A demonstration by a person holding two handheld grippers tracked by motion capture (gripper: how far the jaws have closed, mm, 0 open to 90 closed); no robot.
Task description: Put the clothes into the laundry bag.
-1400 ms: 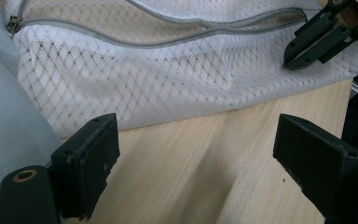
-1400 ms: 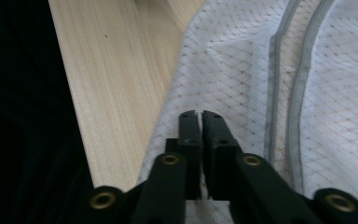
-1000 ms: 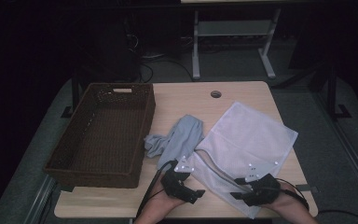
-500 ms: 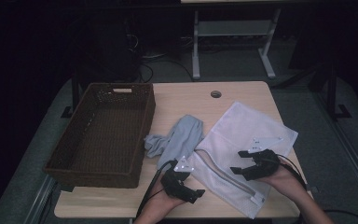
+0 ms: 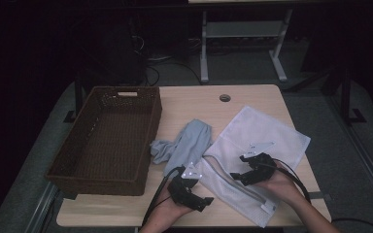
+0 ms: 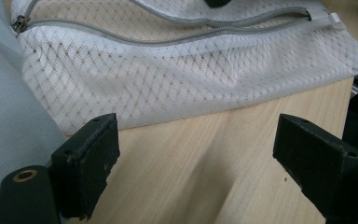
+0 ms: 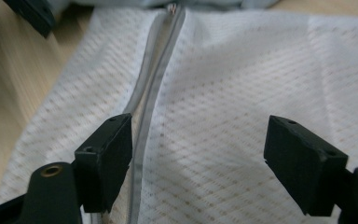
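Over the white mesh bag at table's front-right, R gripper has slid up along the zipper w/ jaws just opened wide, nothing held; L gripper open beside bag edge, so prob lining up to grab the bag mouth next

**Colours and patterns on the worktop**

A white mesh bag is seen, woven in a fine diamond pattern (pale wood is glimpsed through the holes), and it is crossed by a grey zipper. A plain light blue-grey cloth is shown beside it. A dark brown basket is patterned by its own close weave. The worktop is coloured light tan with faint wood grain. The left gripper and right gripper are matt black, with brass-coloured rivets noted near the jaws.
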